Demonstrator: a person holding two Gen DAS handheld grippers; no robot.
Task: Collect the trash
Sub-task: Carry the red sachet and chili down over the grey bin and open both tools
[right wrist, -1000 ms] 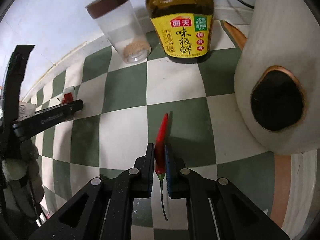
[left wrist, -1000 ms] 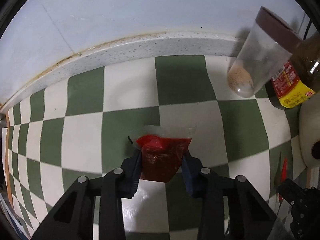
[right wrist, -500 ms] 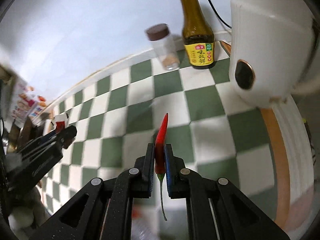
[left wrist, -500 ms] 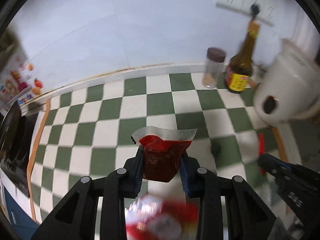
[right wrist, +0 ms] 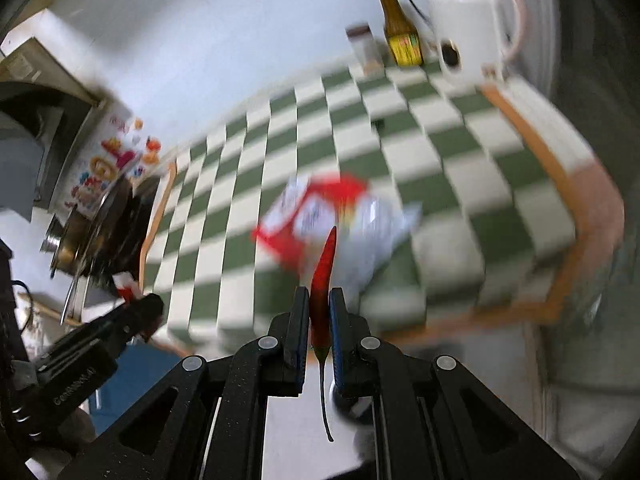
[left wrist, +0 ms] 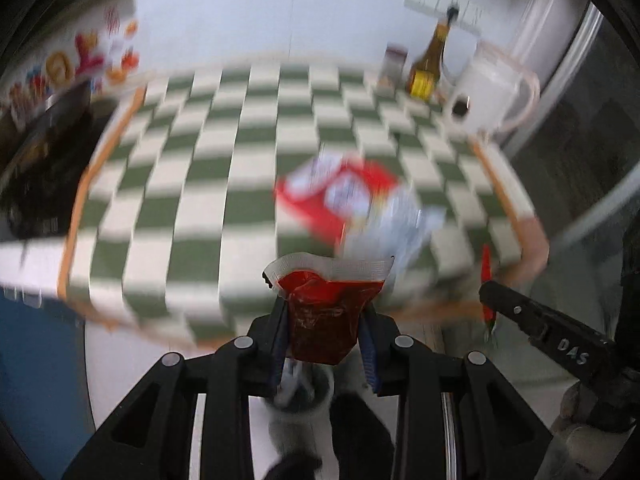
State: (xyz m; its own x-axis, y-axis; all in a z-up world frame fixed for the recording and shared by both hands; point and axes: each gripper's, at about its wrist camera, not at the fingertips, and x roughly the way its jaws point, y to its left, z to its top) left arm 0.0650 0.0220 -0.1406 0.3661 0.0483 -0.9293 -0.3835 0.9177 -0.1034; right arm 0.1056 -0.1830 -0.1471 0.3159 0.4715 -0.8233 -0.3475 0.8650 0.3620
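Two pieces of trash are in hand: the left gripper (left wrist: 324, 330) clamps a red sauce packet (left wrist: 322, 312), the right gripper (right wrist: 319, 322) pinches a red chili (right wrist: 323, 280). Keep both squeezed until over a bin; the crumpled wrapper (left wrist: 352, 196) at twelve o'clock remains.

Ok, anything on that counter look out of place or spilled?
Yes: a crumpled red-and-white wrapper lies loose mid-counter. No spill visible, though the view is blurred. The sauce packet and chili are already gripped.
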